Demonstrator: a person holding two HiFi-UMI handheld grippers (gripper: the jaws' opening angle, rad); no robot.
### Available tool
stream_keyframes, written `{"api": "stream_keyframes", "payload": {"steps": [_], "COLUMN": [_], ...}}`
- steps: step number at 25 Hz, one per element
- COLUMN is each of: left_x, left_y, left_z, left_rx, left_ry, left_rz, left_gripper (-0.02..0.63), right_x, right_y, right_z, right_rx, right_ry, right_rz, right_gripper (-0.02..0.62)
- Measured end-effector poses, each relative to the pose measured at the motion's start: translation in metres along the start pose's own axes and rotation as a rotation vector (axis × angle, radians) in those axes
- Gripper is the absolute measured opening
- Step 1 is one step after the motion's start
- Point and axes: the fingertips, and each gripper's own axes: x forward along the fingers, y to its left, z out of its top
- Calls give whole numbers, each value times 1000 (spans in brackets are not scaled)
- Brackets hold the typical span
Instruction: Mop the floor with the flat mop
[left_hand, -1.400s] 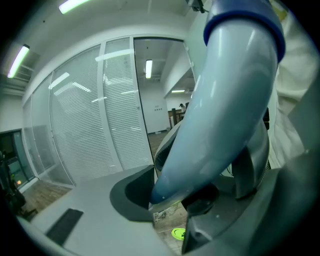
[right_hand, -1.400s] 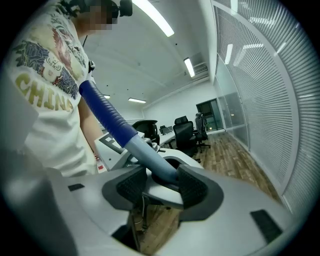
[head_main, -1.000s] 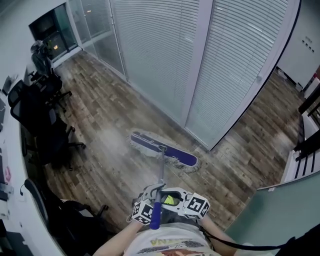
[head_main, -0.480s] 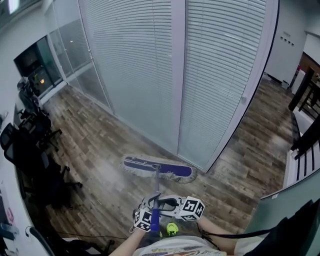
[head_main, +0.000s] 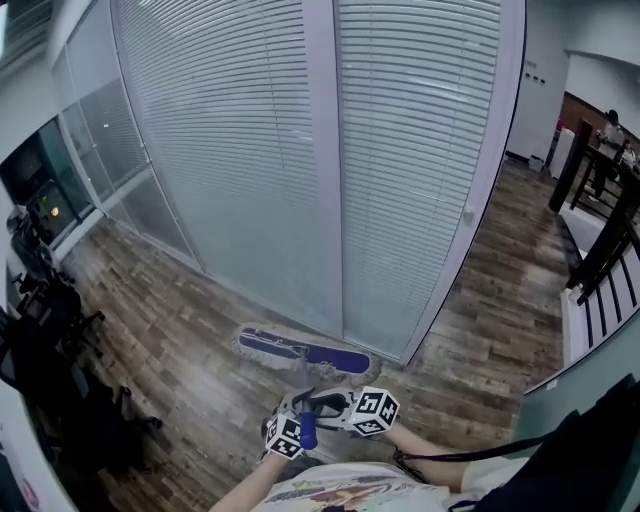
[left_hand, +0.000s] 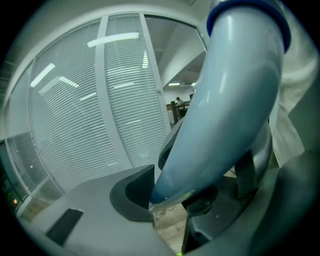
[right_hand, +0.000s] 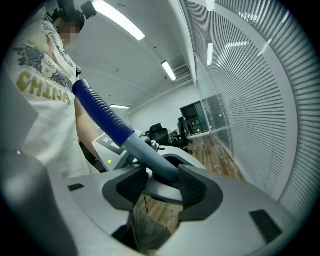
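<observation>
The flat mop (head_main: 305, 352) lies with its blue head flat on the wood-plank floor (head_main: 180, 320) at lower centre of the head view, just in front of the glass wall (head_main: 240, 150) with closed blinds. Its handle (head_main: 309, 428) runs back toward the bottom edge, where the left gripper (left_hand: 172, 197) is clamped on the pale shaft and the right gripper (right_hand: 162, 182) grips that same shaft below the blue sleeve. Black office chairs (head_main: 45, 340) stand at the left edge.
</observation>
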Motion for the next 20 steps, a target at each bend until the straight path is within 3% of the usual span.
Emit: {"api": "stream_keyframes", "payload": {"steps": [5, 9, 14, 20], "left_x": [22, 35, 49, 45], "left_y": [45, 59, 51, 31], "left_z": [-5, 8, 3, 6], "left_rx": [38, 11, 16, 15], "left_ry": [46, 17, 42, 109], "left_rz": [-30, -43, -59, -15], "left_gripper": [95, 97, 97, 97], "right_x": [19, 13, 5, -13], "right_y": [-45, -64, -72, -53], "right_z": [16, 28, 15, 8], "right_rx": [11, 22, 52, 19], "right_ry": [-3, -28, -30, 65], "right_rz": [-24, -29, -57, -38], "right_gripper": [196, 196, 196, 190]}}
